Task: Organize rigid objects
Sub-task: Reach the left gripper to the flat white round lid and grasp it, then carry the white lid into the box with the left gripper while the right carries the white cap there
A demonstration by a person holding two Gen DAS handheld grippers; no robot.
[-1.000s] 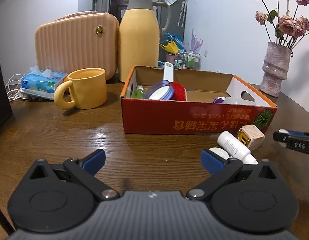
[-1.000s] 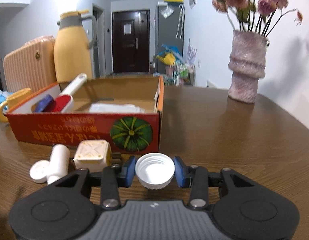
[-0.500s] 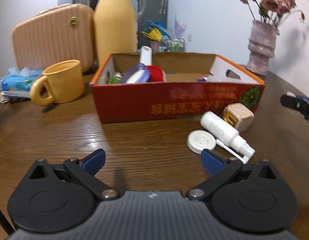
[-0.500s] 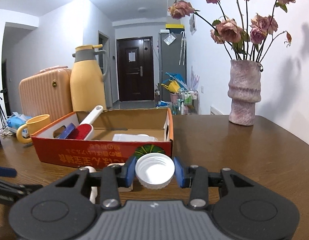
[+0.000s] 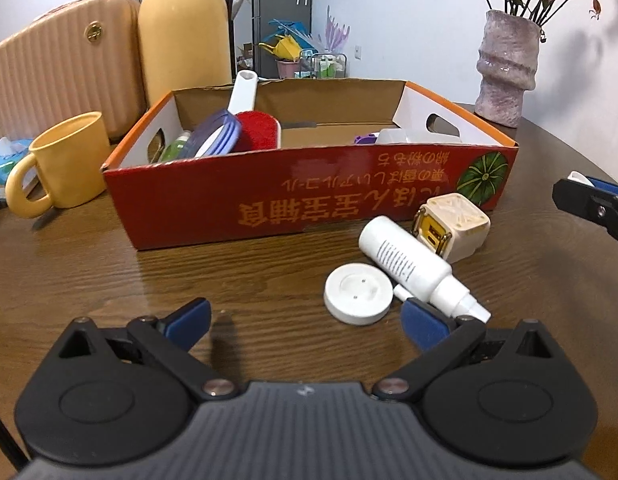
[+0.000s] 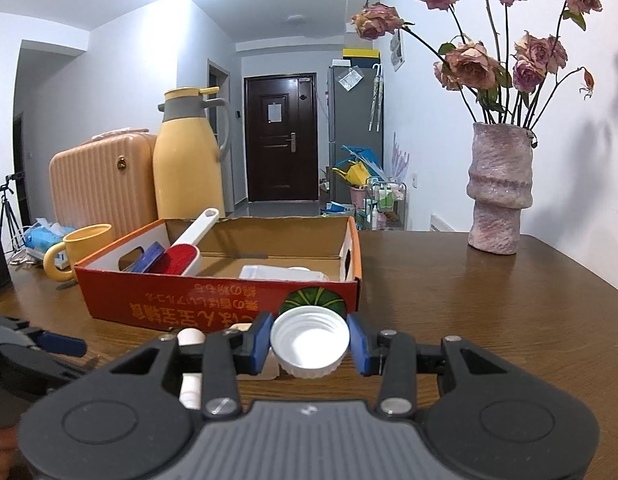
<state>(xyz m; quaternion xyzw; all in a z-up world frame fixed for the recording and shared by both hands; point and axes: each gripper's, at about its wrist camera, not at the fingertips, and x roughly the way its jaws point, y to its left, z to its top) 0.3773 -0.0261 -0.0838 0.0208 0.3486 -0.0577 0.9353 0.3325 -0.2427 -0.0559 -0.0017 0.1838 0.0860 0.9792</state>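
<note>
The right tool (image 6: 310, 346) grips a white screw cap (image 6: 309, 341), open side up, above the tabletop (image 6: 489, 312), with the red cardboard box (image 6: 213, 304) at its 11 o'clock. The left tool (image 5: 305, 320) stands wide open and empty over the wood. From it, a round white lid (image 5: 358, 293) lies at 1 o'clock, touching a white spray bottle (image 5: 413, 264) on its side; a cream cube-shaped plug (image 5: 453, 226) sits just beyond, near the box front.

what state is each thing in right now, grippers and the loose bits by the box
left hand-held gripper: open, empty
right hand-held gripper: shut on white cap
spray bottle: lying on its side
round white lid: flat on table
cube charger: tipped beside box
cardboard box: open-topped, partly filled
</note>
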